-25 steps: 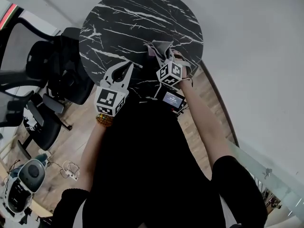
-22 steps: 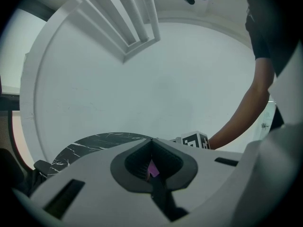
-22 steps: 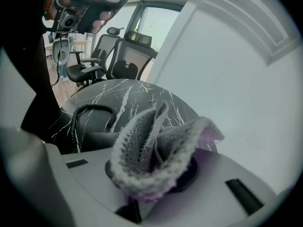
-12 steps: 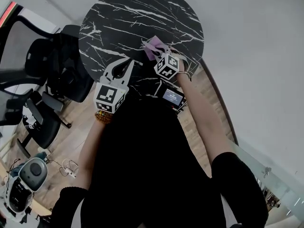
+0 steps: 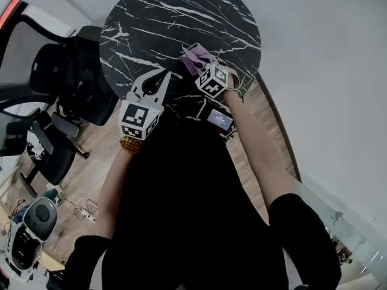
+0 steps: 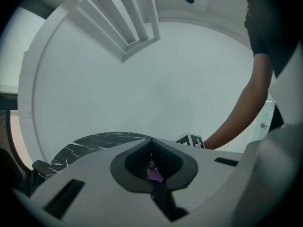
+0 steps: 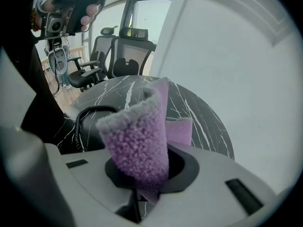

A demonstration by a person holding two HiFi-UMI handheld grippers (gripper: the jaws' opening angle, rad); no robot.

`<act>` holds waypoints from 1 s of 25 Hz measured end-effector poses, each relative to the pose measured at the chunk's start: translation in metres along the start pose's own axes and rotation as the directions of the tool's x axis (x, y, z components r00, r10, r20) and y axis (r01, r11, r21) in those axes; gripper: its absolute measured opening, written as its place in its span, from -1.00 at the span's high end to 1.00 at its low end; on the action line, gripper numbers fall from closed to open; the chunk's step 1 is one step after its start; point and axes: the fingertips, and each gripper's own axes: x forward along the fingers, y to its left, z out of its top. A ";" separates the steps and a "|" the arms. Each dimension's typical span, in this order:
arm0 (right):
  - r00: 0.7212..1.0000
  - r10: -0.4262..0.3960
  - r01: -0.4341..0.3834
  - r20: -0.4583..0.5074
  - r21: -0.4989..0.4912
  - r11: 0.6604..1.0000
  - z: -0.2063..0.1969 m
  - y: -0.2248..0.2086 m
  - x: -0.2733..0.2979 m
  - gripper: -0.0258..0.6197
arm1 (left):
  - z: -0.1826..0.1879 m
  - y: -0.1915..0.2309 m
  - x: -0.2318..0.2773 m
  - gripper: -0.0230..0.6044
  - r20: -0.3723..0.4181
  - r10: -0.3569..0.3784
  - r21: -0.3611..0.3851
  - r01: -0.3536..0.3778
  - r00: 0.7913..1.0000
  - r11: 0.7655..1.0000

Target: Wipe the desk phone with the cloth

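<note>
The purple fluffy cloth (image 5: 195, 59) is pinched in my right gripper (image 5: 203, 66), which is shut on it over the near right part of the round black marble table (image 5: 181, 17). In the right gripper view the cloth (image 7: 139, 138) stands up out of the gripper (image 7: 146, 162) and hides the fingertips. The dark desk phone lies just below that gripper, with its lit screen (image 5: 219, 119) and its coiled cord (image 7: 92, 113) showing; most of its body is hidden. My left gripper (image 5: 164, 76) hovers beside it to the left, shut and empty (image 6: 151, 143).
Black office chairs (image 5: 66, 83) stand left of the table, also visible as chairs (image 7: 124, 51) in the right gripper view. A white-and-grey machine (image 5: 30, 228) and cables lie on the wood floor at lower left. A white wall curves behind the table.
My right gripper has shifted slightly left and toward the table's far side with the cloth, over the phone. The left gripper has edged the same way a little.
</note>
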 end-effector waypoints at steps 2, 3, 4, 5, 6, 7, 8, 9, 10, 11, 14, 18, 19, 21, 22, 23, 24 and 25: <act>1.000 -0.001 0.001 -0.003 -0.007 1.000 0.000 0.001 0.000 0.72 | 0.000 0.000 0.001 0.89 -0.001 -0.002 0.001 0.002 1.000 1.000; 1.000 0.001 -0.001 -0.003 -0.007 1.000 0.000 0.002 0.000 0.72 | 0.000 0.000 0.001 0.89 -0.002 -0.004 0.001 0.004 1.000 1.000; 1.000 0.002 -0.002 -0.003 -0.004 1.000 0.000 0.002 0.000 0.72 | 0.000 -0.001 0.002 0.89 -0.002 -0.005 0.001 0.005 1.000 1.000; 1.000 0.004 -0.004 -0.001 0.001 1.000 -0.001 0.002 0.000 0.72 | 0.000 -0.001 0.002 0.89 -0.002 -0.007 0.001 0.007 1.000 1.000; 1.000 0.004 -0.004 -0.001 0.006 1.000 0.000 0.003 0.000 0.72 | 0.000 -0.001 0.002 0.89 -0.001 -0.008 0.002 0.008 1.000 1.000; 1.000 0.005 -0.005 -0.001 0.010 1.000 0.000 0.003 0.000 0.72 | 0.000 -0.001 0.002 0.89 -0.001 -0.008 0.003 0.008 1.000 1.000; 1.000 0.007 -0.007 -0.003 0.013 1.000 0.000 0.004 0.000 0.72 | 0.000 -0.001 0.002 0.89 0.000 -0.007 0.005 0.007 1.000 1.000; 1.000 0.012 -0.012 -0.005 0.016 1.000 0.000 0.006 0.000 0.72 | 0.000 0.000 0.002 0.89 0.001 -0.006 0.006 0.006 1.000 1.000; 1.000 0.018 -0.018 -0.007 0.018 1.000 -0.001 0.007 0.000 0.72 | 0.000 0.000 0.002 0.89 0.001 -0.006 0.006 0.006 1.000 1.000; 1.000 0.024 -0.024 -0.008 0.018 1.000 -0.001 0.009 0.000 0.72 | 0.000 0.000 0.002 0.89 0.001 -0.007 0.005 0.007 1.000 1.000; 0.999 0.036 -0.036 -0.009 0.016 0.999 -0.002 0.015 0.000 0.72 | 0.001 -0.001 0.002 0.89 0.001 -0.009 0.005 0.009 1.000 1.000; 0.999 0.047 -0.047 -0.016 0.004 0.999 -0.002 0.019 0.001 0.72 | 0.001 -0.001 0.003 0.89 0.001 -0.013 0.007 0.013 1.000 1.000; 0.998 0.052 -0.052 -0.019 0.001 0.999 -0.002 0.020 0.001 0.72 | 0.000 0.000 0.003 0.89 0.000 -0.013 0.006 0.013 1.000 1.000; 0.998 0.059 -0.059 -0.023 -0.003 0.998 -0.002 0.023 0.002 0.72 | 0.000 0.001 0.003 0.89 -0.001 -0.013 0.005 0.013 1.000 1.000; 0.998 0.060 -0.060 -0.025 -0.005 0.998 -0.002 0.024 0.002 0.72 | -0.001 0.001 0.003 0.89 -0.002 -0.013 0.004 0.013 1.000 1.000; 0.998 0.060 -0.061 -0.028 -0.007 0.998 -0.002 0.025 0.003 0.72 | -0.001 0.001 0.003 0.89 -0.002 -0.013 0.004 0.013 1.000 1.000; 0.998 0.061 -0.061 -0.030 -0.011 0.998 -0.002 0.026 0.002 0.72 | -0.001 0.001 0.003 0.89 -0.002 -0.013 0.004 0.013 1.000 1.000; 0.998 0.062 -0.063 -0.032 -0.015 0.998 -0.003 0.028 0.002 0.72 | -0.001 0.001 0.003 0.89 -0.003 -0.013 0.005 0.013 1.000 1.000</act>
